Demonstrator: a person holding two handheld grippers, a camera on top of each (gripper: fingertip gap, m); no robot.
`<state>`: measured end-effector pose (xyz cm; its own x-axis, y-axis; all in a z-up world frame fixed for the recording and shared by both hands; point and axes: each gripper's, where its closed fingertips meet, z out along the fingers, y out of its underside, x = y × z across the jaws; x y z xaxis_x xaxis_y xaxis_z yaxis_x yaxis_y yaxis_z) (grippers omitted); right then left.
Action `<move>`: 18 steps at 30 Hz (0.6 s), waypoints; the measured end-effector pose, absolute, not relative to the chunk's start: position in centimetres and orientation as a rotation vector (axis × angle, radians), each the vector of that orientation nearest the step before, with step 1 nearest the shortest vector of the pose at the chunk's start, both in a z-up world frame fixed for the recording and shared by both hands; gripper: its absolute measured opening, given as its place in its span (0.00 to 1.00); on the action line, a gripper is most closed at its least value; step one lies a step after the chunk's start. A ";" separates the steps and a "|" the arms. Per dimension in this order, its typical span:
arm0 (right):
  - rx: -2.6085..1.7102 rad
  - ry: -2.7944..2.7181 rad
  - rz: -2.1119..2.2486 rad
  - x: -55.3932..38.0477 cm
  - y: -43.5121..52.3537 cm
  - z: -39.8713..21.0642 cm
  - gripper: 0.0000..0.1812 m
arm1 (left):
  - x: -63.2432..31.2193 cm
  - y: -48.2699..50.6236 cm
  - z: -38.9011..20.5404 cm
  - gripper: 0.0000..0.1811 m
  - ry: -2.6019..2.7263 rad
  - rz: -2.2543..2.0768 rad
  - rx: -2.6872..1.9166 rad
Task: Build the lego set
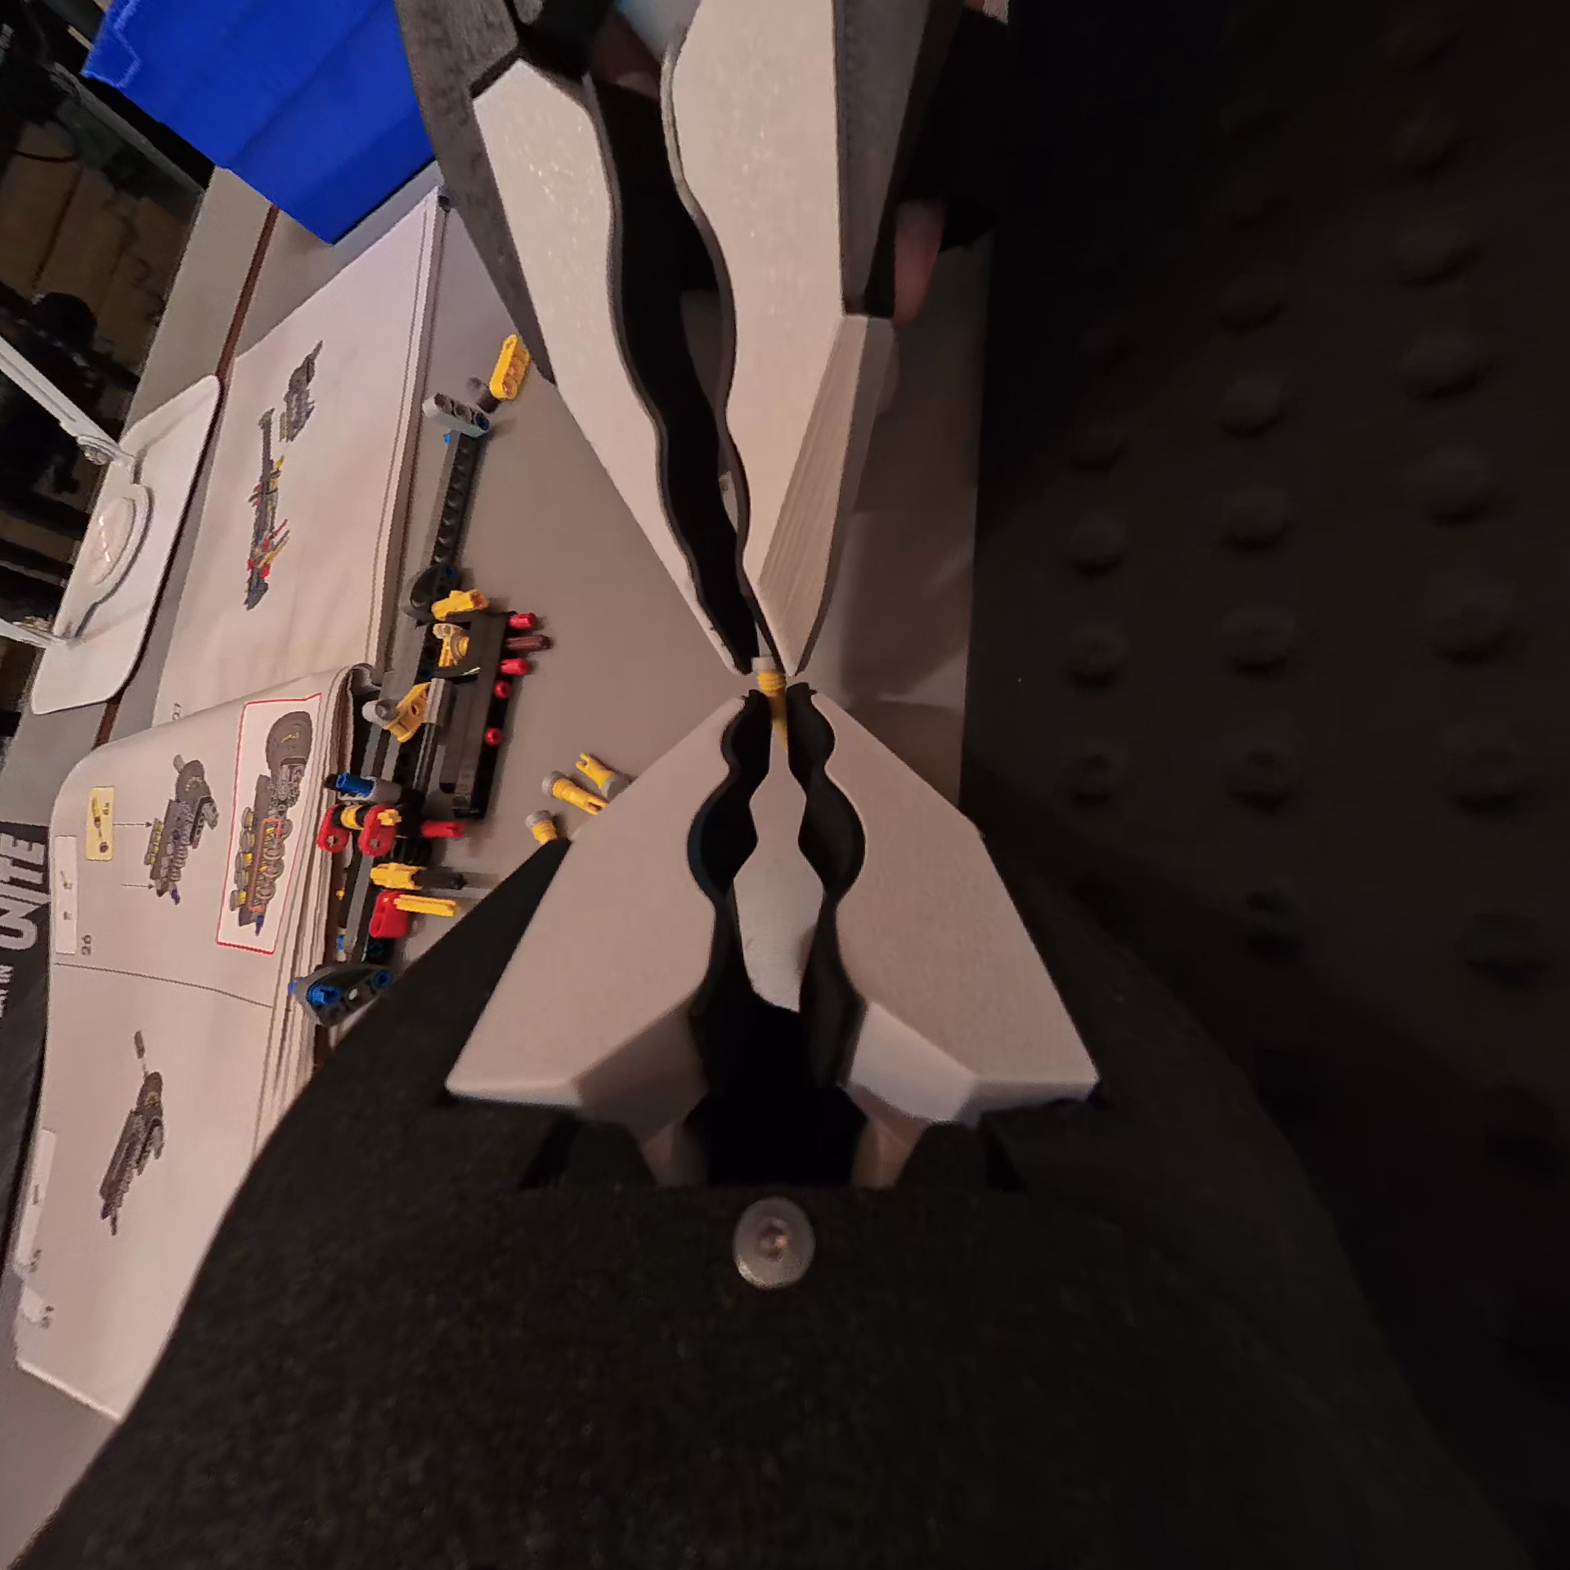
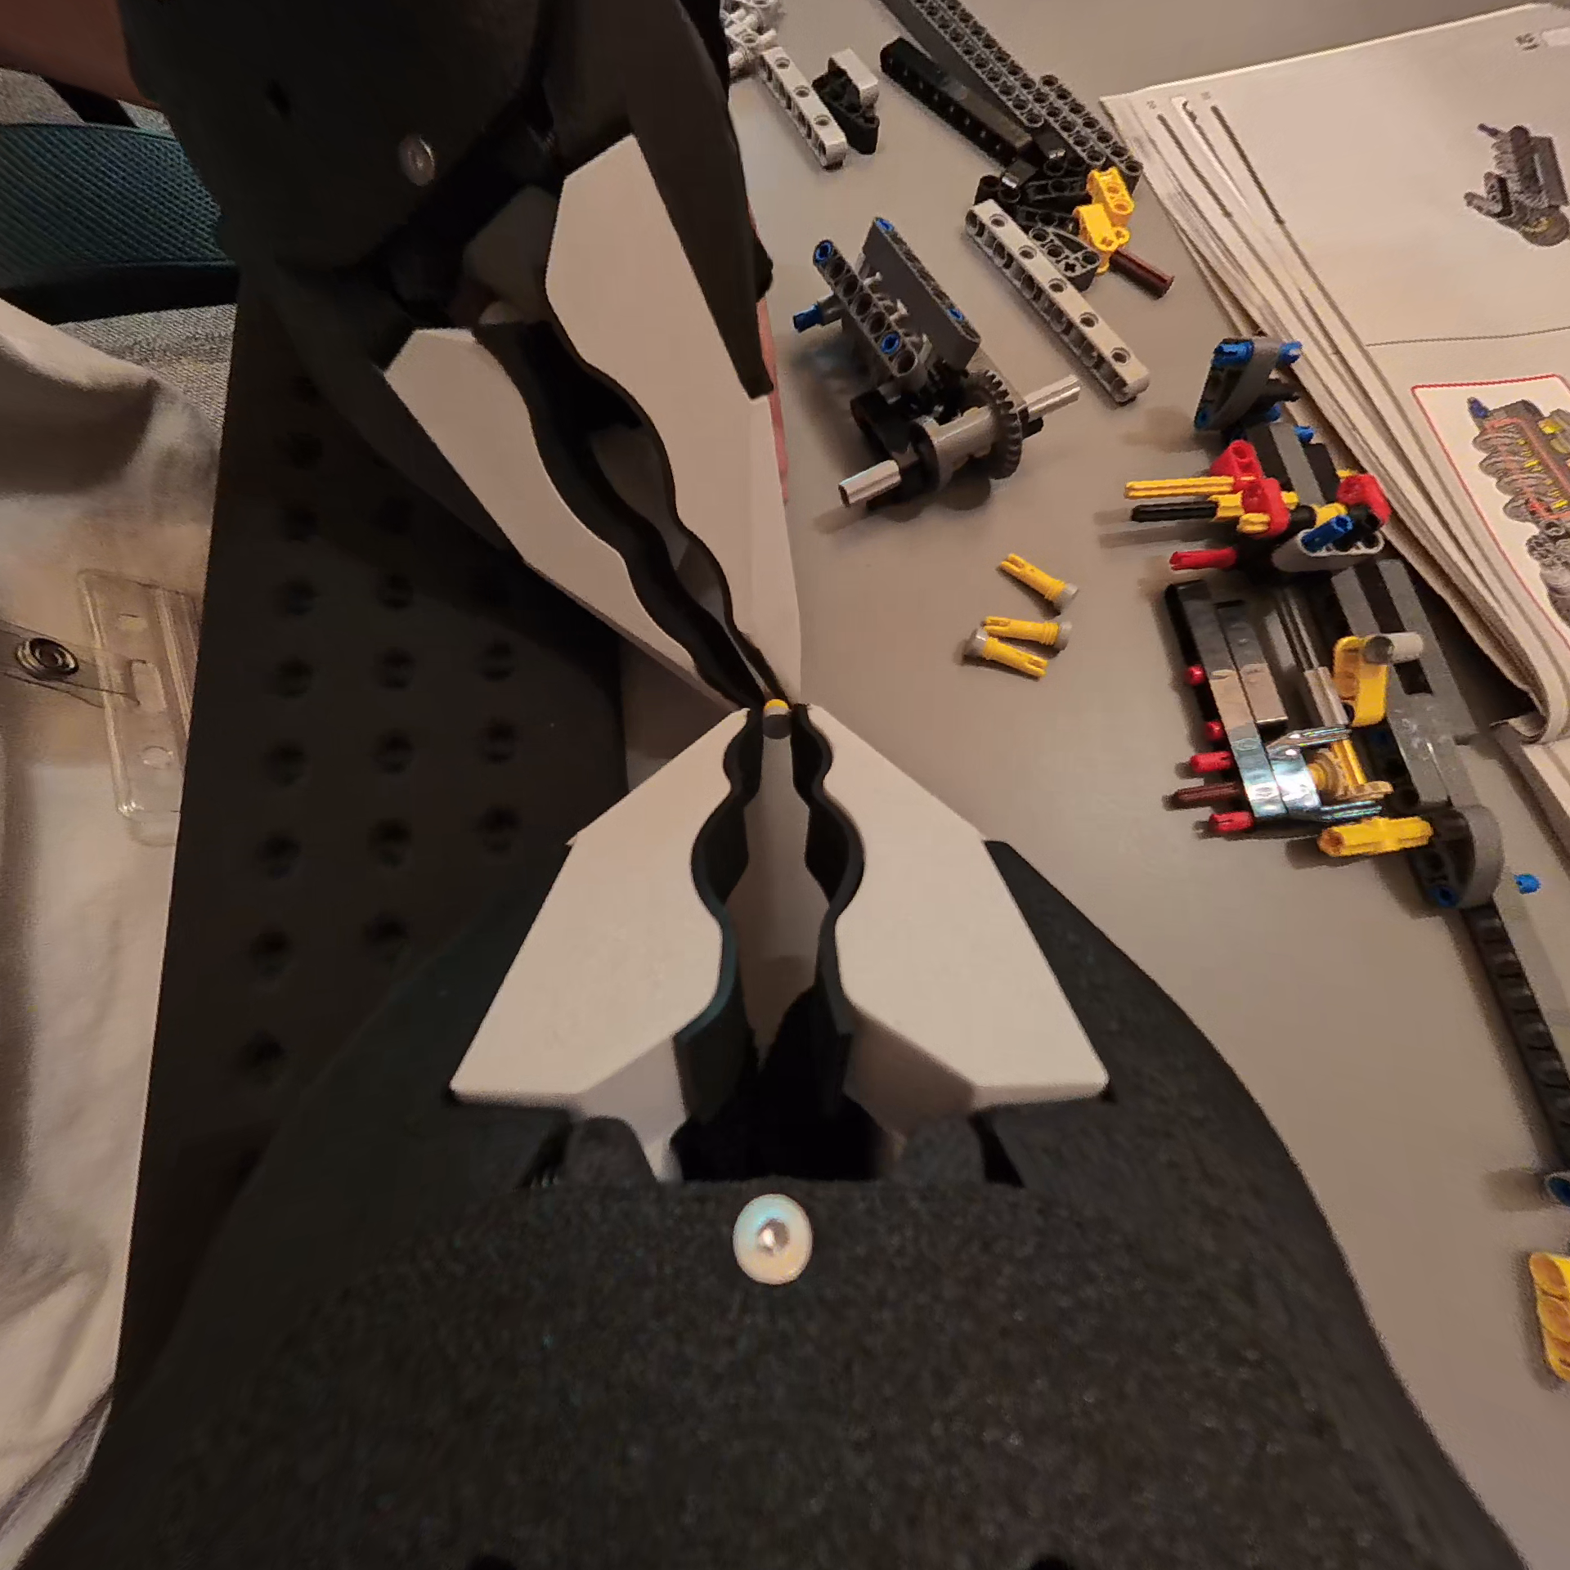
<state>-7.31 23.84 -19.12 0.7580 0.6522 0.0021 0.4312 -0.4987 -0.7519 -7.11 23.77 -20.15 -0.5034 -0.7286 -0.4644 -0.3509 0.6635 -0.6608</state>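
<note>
The right gripper (image 2: 775,722) met the left gripper (image 2: 759,692) tip to tip above a grey table (image 2: 934,849), both pinching one small yellow-and-grey pin (image 2: 774,716). Three loose yellow pins (image 2: 1024,624) lay to the right, near a partly built black, red and yellow lego assembly (image 2: 1300,680) beside an open instruction booklet (image 2: 1376,255).

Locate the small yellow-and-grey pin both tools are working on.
The yellow-and-grey pin is held above the table, pinched tip to tip between the left tool and the right tool, right of the loose yellow pins.
</note>
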 end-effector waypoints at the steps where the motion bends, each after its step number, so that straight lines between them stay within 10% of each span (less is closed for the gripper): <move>1: -2.177 -0.810 0.368 -7.3 23.8 -19.1 0.04 | -7.1 23.8 -20.2 0.02 2.122 -0.634 -0.827; 18: -2.309 -0.839 0.298 -7.2 23.7 -20.0 0.04 | -7.1 23.8 -20.8 0.02 2.133 -0.475 -0.731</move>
